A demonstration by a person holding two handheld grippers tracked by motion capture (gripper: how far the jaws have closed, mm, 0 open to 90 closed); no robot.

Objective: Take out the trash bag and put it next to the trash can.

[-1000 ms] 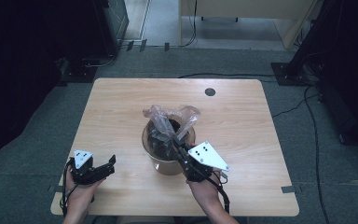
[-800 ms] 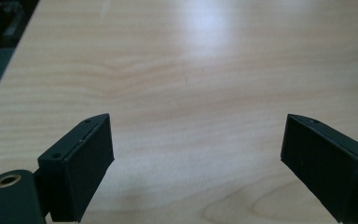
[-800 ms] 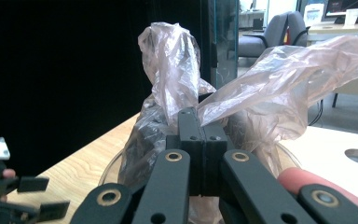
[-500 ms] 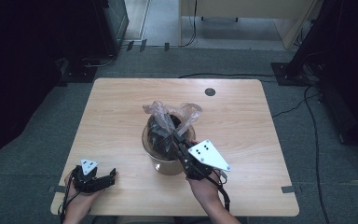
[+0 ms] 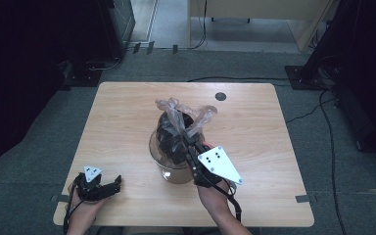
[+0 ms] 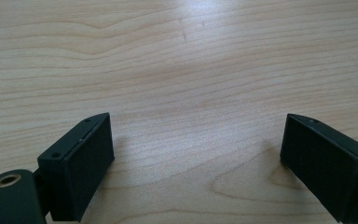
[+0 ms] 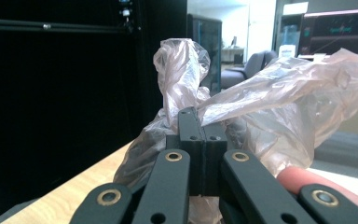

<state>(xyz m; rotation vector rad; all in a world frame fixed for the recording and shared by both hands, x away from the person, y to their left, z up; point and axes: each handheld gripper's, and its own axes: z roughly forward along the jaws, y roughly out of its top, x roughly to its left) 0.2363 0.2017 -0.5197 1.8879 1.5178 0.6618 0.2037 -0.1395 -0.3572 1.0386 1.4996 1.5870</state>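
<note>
A translucent pinkish plastic bag (image 5: pixel 182 113) lines a round clear bin (image 5: pixel 170 171) at the middle of the wooden table (image 5: pixel 122 117); dark contents show through it. My right gripper (image 5: pixel 188 138) reaches over the bin's near side, and its jaws are closed on a fold of the bag. In the right gripper view the right gripper (image 7: pixel 200 122) has its jaws pressed together, with the bag (image 7: pixel 270 93) spreading up from their tips in two twisted ears. My left gripper (image 5: pixel 118 181) lies at the front left corner. In the left gripper view the left gripper (image 6: pixel 196 140) stands open over bare wood.
A small black round grommet (image 5: pixel 220 96) sits near the table's far edge. Cables (image 5: pixel 235 78) run over the grey floor behind the table. Dark cabinets stand at the left and right.
My left gripper has sunk onto the table and drawn closer to the front edge. The right gripper has stayed at the bag, whose top ears have shifted slightly.
</note>
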